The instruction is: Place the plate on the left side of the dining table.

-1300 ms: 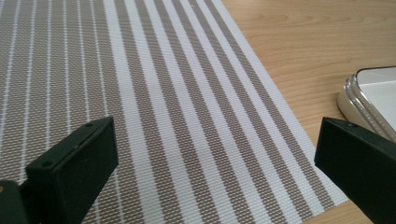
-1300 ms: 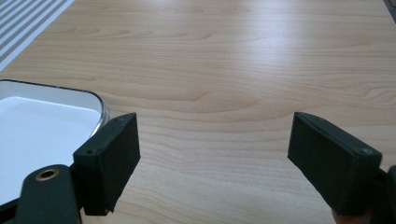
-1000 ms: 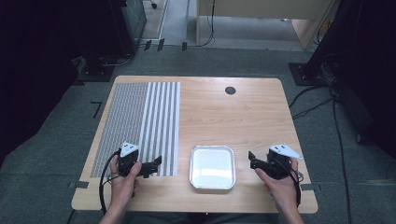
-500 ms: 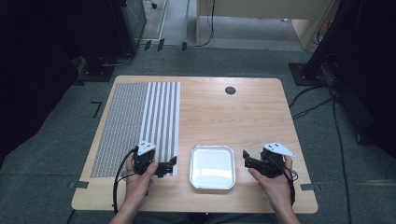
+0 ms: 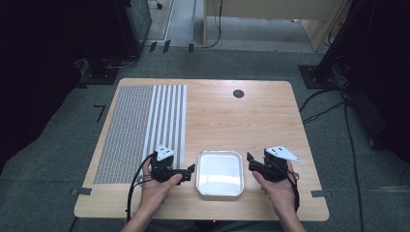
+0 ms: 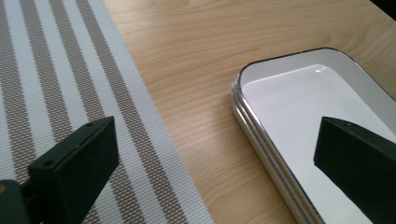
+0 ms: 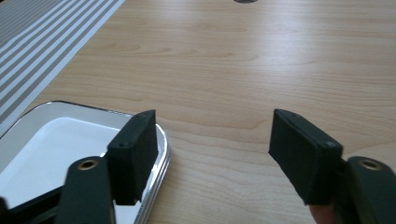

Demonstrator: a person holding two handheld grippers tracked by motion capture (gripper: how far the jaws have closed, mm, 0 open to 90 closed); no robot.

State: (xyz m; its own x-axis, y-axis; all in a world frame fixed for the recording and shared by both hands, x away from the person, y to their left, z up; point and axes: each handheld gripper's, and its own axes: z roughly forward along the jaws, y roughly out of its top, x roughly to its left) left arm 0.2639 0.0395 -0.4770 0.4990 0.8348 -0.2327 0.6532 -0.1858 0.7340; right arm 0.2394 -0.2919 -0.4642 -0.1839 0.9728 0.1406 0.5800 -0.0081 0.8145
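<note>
A white tray point(image 5: 220, 173) with a metal rim lies near the front edge of the wooden table point(image 5: 232, 121). My left gripper point(image 5: 190, 169) is just left of it, pointing right, and is open. In the left gripper view its jaws point(image 6: 215, 135) straddle the tray's point(image 6: 299, 102) left rim, one over the mat and one over the tray. My right gripper point(image 5: 250, 162) points left at the tray's right rim. Its jaws point(image 7: 212, 121) have just been closing but stand apart; the tray's point(image 7: 51, 140) rim lies by one jaw, with nothing pressed.
A striped placemat point(image 5: 140, 125) covers the left part of the table, close to the tray's left side. A dark round grommet point(image 5: 238, 93) sits near the far edge. Cables and dark furniture stand on the floor around the table.
My left gripper has moved right, off the placemat's edge up to the tray's left rim. My right gripper has shifted slightly toward the tray and its jaws have narrowed.
</note>
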